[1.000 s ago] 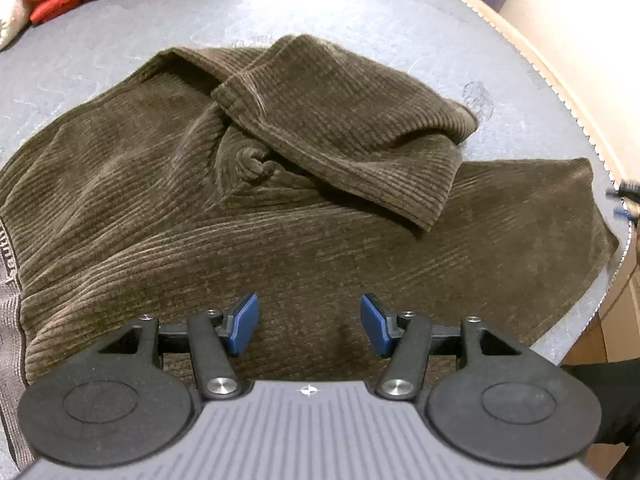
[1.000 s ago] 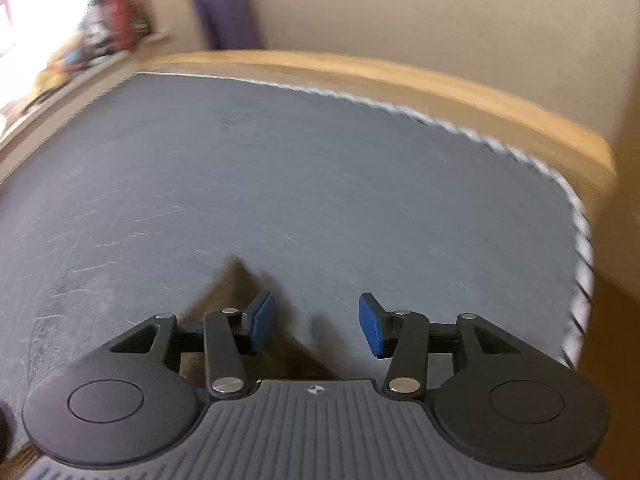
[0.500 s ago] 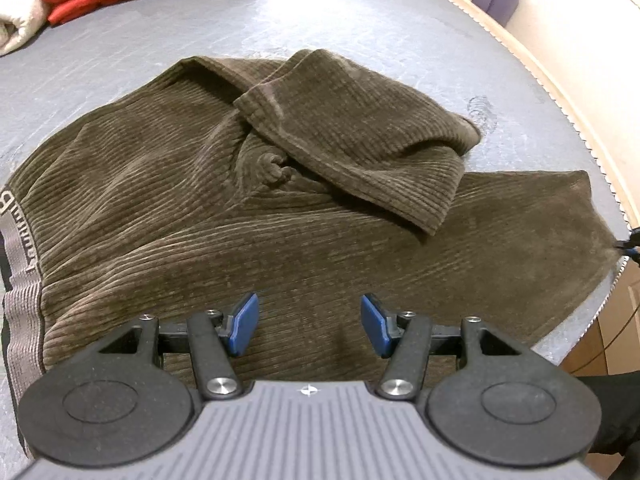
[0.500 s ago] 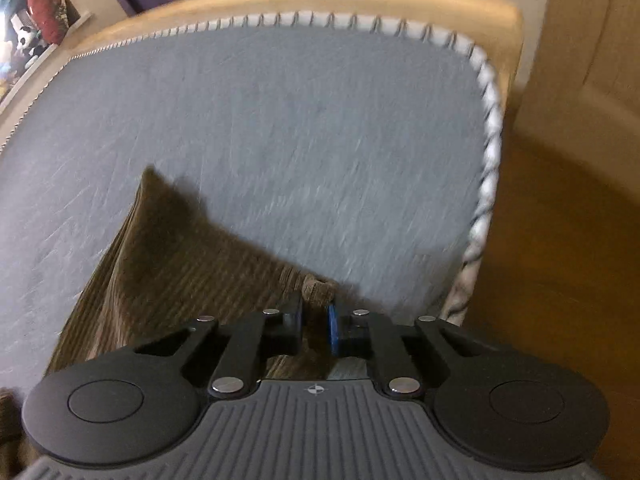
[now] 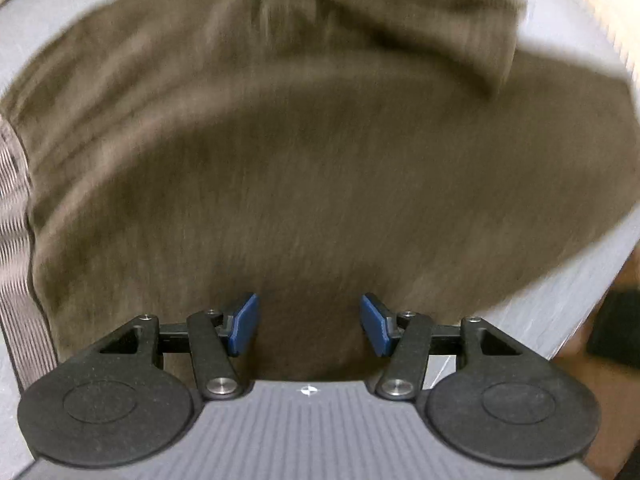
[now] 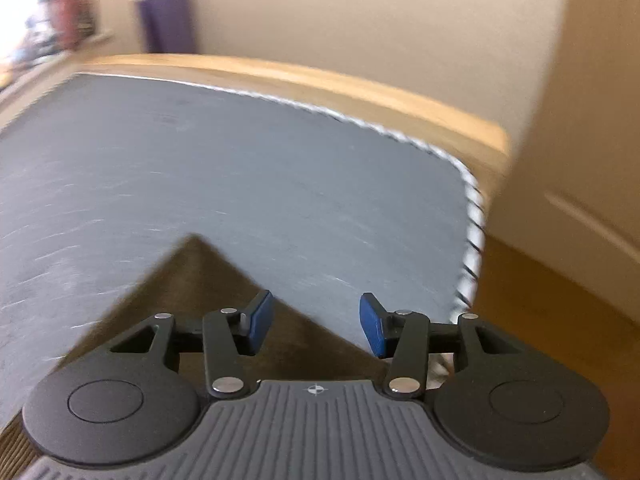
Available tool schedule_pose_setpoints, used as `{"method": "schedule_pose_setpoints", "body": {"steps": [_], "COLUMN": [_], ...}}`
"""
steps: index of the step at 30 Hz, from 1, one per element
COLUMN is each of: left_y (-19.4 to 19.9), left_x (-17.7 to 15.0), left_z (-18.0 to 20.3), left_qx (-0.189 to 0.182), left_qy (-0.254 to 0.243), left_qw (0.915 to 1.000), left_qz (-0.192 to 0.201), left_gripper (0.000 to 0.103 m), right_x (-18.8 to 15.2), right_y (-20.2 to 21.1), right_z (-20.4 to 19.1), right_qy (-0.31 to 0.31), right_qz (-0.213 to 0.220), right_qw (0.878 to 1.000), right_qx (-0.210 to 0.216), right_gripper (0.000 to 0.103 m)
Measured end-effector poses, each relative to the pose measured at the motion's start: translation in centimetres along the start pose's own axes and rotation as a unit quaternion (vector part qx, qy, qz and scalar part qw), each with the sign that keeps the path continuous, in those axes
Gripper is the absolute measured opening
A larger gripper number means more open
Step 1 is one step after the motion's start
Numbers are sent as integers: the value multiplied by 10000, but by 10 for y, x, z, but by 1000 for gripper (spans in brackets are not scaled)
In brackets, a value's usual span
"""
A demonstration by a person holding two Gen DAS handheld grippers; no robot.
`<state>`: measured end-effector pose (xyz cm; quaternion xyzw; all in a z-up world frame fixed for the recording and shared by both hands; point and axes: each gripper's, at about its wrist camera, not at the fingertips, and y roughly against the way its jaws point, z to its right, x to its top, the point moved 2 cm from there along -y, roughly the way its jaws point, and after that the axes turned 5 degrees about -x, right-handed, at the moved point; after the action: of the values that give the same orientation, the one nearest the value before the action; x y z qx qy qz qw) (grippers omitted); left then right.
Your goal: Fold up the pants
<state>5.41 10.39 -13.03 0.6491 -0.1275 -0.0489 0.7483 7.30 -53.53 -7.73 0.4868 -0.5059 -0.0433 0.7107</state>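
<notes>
Now the left gripper (image 5: 308, 322) hangs low over the brown corduroy pants (image 5: 320, 168), blue pads (image 5: 243, 323) spread, gripping nothing. Beyond, the pants sprawl across the grey mat (image 6: 240, 168), one leg flopped over. The right gripper (image 6: 313, 324) is opening above a pant corner (image 6: 192, 276), pads clear of it.

We see the pants (image 5: 320, 152) as soft brown corduroy cloth with a ribbed grey waistband (image 5: 16, 240), lying on a matt grey felt-like mat (image 6: 240, 168) edged by smooth pale wood (image 6: 360, 88).
</notes>
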Motion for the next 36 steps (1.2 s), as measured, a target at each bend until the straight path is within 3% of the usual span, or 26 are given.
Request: {"method": "schedule_pose_setpoints", "body": {"steps": [2, 7, 12, 14, 16, 19, 20, 25, 27, 30, 32, 36], "left_y": [1, 13, 42, 65, 92, 124, 133, 150, 144, 131, 131, 142], "left_x": [-10, -22, -27, -27, -28, -23, -19, 20, 39, 83, 110, 149], "left_z": [4, -7, -8, -4, 6, 19, 22, 33, 29, 24, 20, 1], "left_qx": [82, 25, 189, 257, 482, 435, 437, 431, 325, 50, 88, -42], "left_qy": [-288, -50, -27, -89, -257, -237, -175, 235, 548, 856, 878, 1072], "left_qw": [9995, 9997, 9957, 9883, 9749, 9617, 9582, 9493, 9467, 9490, 9476, 9300], "left_qz": [83, 237, 910, 1499, 2157, 2695, 2823, 3105, 3158, 3034, 3071, 3515], "left_gripper": [63, 65, 65, 65, 65, 57, 54, 15, 13, 13, 13, 13], "right_x": [1, -1, -14, -20, -28, -33, -35, -41, -46, -49, -49, -45], "right_y": [9, 46, 98, 121, 142, 166, 174, 188, 191, 192, 190, 176], "right_z": [-14, -56, -102, -122, -141, -166, -173, -209, -221, -239, -248, -270], "right_qy": [135, 565, 1130, 1403, 1629, 1898, 1995, 2338, 2468, 2503, 2402, 2144], "right_qz": [108, 312, 473, 587, 716, 858, 911, 991, 1005, 976, 978, 842], "right_qw": [9991, 9901, 9678, 9556, 9420, 9250, 9199, 8999, 8935, 8874, 8877, 8965], "right_qx": [382, 1244, 2199, 2525, 2846, 3177, 3249, 3546, 3614, 3747, 3805, 3784], "right_gripper": [50, 50, 52, 53, 54, 54, 54, 53, 52, 35, 27, 26]}}
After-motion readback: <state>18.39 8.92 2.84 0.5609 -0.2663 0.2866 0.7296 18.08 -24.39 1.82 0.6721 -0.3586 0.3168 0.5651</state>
